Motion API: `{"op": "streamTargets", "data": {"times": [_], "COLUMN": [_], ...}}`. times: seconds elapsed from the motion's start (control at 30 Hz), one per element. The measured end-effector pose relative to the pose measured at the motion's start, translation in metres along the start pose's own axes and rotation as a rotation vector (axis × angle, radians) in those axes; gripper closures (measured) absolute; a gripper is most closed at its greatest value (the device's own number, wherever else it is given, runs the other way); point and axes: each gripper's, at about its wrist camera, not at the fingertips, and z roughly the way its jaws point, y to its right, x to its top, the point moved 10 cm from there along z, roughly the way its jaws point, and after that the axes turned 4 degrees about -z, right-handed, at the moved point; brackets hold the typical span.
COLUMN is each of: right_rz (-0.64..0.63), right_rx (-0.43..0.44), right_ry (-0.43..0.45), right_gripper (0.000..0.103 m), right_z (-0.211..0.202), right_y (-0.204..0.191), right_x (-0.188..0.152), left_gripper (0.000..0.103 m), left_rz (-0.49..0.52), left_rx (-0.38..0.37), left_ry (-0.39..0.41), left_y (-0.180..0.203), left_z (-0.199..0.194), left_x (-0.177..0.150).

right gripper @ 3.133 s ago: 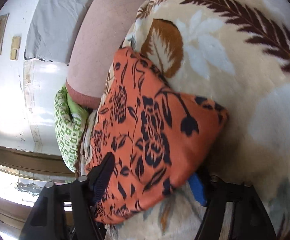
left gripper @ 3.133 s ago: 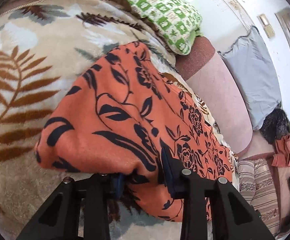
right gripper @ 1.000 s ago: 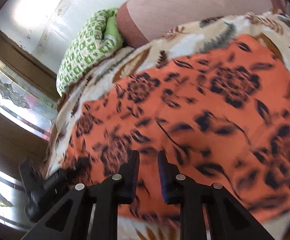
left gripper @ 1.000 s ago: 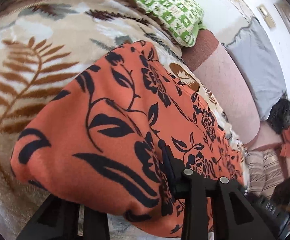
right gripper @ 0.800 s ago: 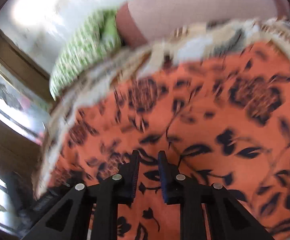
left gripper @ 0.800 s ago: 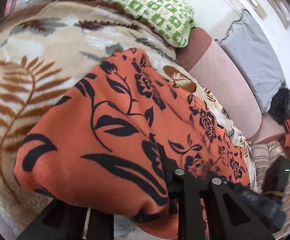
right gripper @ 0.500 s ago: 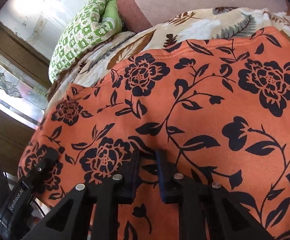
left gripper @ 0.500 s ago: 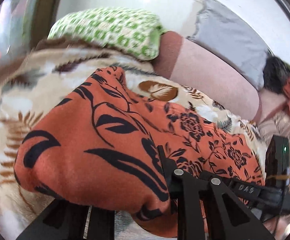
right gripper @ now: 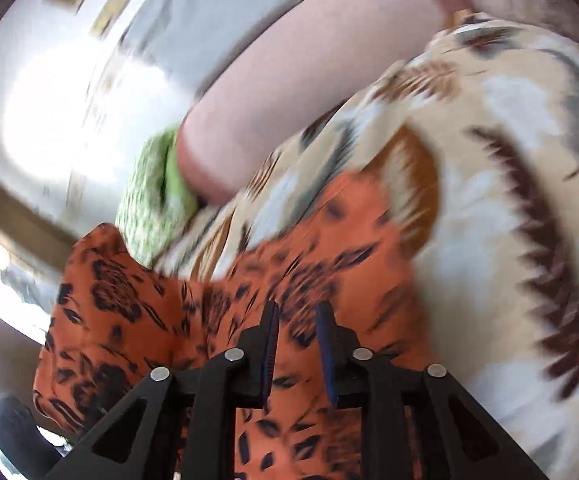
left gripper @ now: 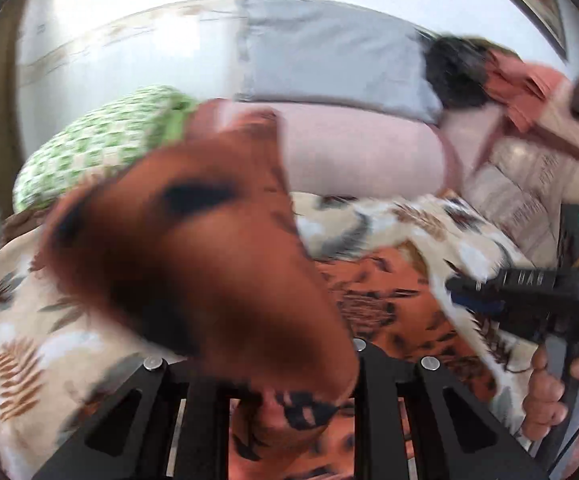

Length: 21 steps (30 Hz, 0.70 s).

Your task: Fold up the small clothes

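The orange cloth with black flowers lies on a leaf-patterned blanket. My left gripper is shut on a bunched end of it and holds that end up in the air. The blurred fabric drapes over and hides both fingertips. In the right wrist view the rest of the orange cloth lies under my right gripper. Its jaws stand close together and are opening slightly, with cloth between the pads. The left wrist view also shows the right gripper low over the blanket, held by a hand.
A green checked pillow and a long pink bolster lie along the blanket's far edge. Behind them a grey pillow leans on the white wall. Dark and salmon clothes are piled at the far right.
My left gripper rose and rolled, lifting its end of the cloth off the blanket. My right gripper swept sideways. The cloth, spread wide before, is now gathered narrower.
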Motion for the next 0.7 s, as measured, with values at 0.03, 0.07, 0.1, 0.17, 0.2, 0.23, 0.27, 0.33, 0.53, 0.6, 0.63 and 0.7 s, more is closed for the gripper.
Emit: {"op": "streamTargets", "data": {"times": [0.03, 0.07, 0.1, 0.17, 0.2, 0.23, 0.27, 0.33, 0.53, 0.6, 0.63, 0.7], "right_rz": [0.023, 0.049, 0.075, 0.113, 0.13, 0.151, 0.166, 0.168, 0.084, 0.065, 0.05, 0.03], "right_rx": [0.001, 0.006, 0.011, 0.018, 0.02, 0.023, 0.031, 0.054, 0.104, 0.117, 0.122, 0.106], "right_ry": [0.024, 0.052, 0.078, 0.115, 0.129, 0.137, 0.133, 0.111, 0.041, 0.049, 0.025, -0.017], "right_gripper": [0.081, 0.081, 0.081, 0.081, 0.08, 0.08, 0.08, 0.08, 0.035, 0.027, 0.027, 0.027], "right_z": [-0.01, -0.02, -0.03, -0.043, -0.049, -0.053, -0.055, -0.054, -0.041, -0.041, -0.039, -0.034], "right_y": [0.01, 0.021, 0.031, 0.046, 0.053, 0.06, 0.063, 0.062, 0.027, 0.016, 0.009, 0.004], "right_x": [0.01, 0.021, 0.03, 0.045, 0.05, 0.054, 0.056, 0.055, 0.041, 0.035, 0.03, 0.018], "left_gripper": [0.083, 0.083, 0.081, 0.073, 0.063, 0.06, 0.053, 0.036, 0.017, 0.016, 0.016, 0.016], "left_rz": [0.023, 0.029, 0.03, 0.054, 0.079, 0.094, 0.11, 0.127, 0.069, 0.032, 0.023, -0.007], "left_rx": [-0.016, -0.036, -0.063, -0.106, -0.097, -0.092, -0.104, -0.195, -0.31, -0.235, -0.208, -0.15], "left_ry": [-0.024, -0.048, -0.081, -0.185, -0.246, -0.256, -0.245, -0.209, -0.032, -0.022, -0.028, -0.051], "left_y": [0.02, 0.036, 0.051, 0.08, 0.088, 0.09, 0.092, 0.093, 0.042, 0.01, -0.001, -0.025], "left_z": [0.012, 0.023, 0.035, 0.06, 0.07, 0.07, 0.066, 0.045, -0.029, -0.032, -0.029, -0.018], "left_x": [-0.004, -0.01, -0.018, -0.04, -0.053, -0.056, -0.056, -0.048, -0.017, -0.015, -0.016, -0.018]}}
